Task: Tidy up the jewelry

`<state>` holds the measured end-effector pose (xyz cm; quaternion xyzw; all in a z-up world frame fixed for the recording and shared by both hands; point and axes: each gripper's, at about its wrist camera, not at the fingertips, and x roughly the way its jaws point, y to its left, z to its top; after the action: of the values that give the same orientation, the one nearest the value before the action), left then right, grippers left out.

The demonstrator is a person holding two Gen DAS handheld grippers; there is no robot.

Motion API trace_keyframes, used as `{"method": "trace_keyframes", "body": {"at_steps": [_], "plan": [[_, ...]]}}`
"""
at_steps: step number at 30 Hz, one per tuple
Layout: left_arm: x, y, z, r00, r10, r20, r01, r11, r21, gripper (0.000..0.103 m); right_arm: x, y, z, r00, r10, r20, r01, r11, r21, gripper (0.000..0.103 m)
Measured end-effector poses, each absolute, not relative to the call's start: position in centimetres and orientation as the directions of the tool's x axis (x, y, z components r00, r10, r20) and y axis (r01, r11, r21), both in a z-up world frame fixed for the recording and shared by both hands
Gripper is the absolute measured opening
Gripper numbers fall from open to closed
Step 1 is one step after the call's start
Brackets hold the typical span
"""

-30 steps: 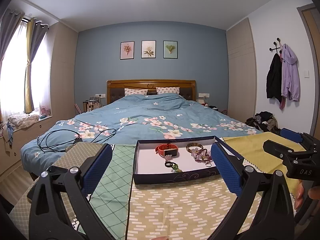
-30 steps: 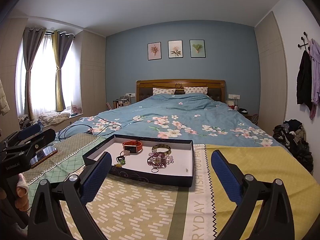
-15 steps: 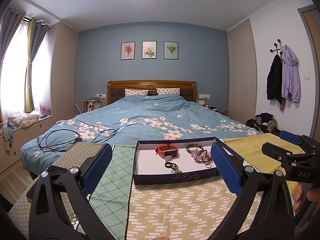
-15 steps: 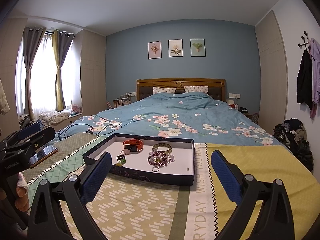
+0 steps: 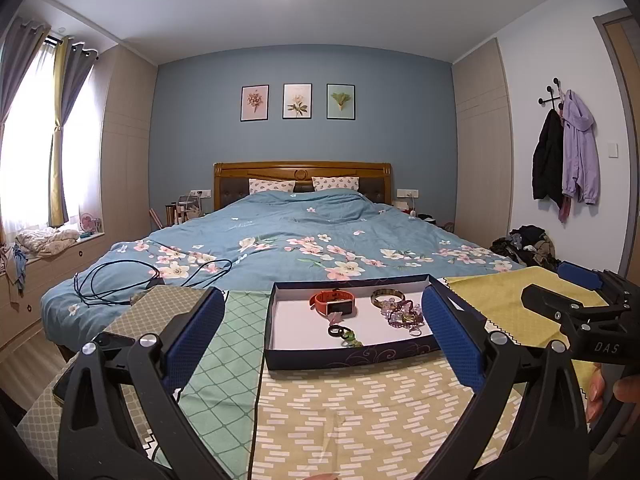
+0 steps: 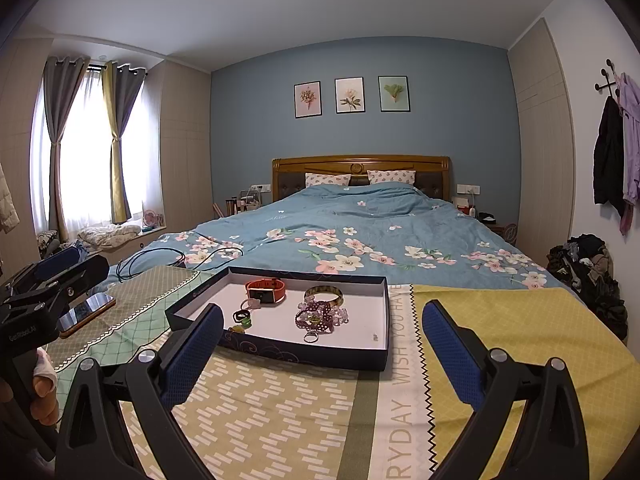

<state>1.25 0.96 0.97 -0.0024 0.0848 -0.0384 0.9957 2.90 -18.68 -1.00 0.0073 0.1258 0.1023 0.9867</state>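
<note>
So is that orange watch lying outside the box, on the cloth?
No, the orange watch lies inside the dark box, on its white floor near the far wall, beside a bangle.

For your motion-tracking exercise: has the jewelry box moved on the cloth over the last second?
No. In the right wrist view the box keeps its right side beside the cloth's printed lettering; only the camera drifted slightly.

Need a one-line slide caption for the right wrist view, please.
Right gripper open above a patterned cloth, facing a dark tray holding an orange watch, bangle and rings.
</note>
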Motion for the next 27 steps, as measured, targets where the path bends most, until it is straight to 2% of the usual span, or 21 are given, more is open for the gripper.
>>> {"method": "trace_keyframes", "body": {"at_steps": [27], "plan": [[1.1,0.97,1.0,0.984,-0.073,-0.162,0.072,0.997,-0.014,0.097,2.87,-18.71,-0.92,0.946,0.204,-0.25,-0.2,0.979,0.042,0.096]]}}
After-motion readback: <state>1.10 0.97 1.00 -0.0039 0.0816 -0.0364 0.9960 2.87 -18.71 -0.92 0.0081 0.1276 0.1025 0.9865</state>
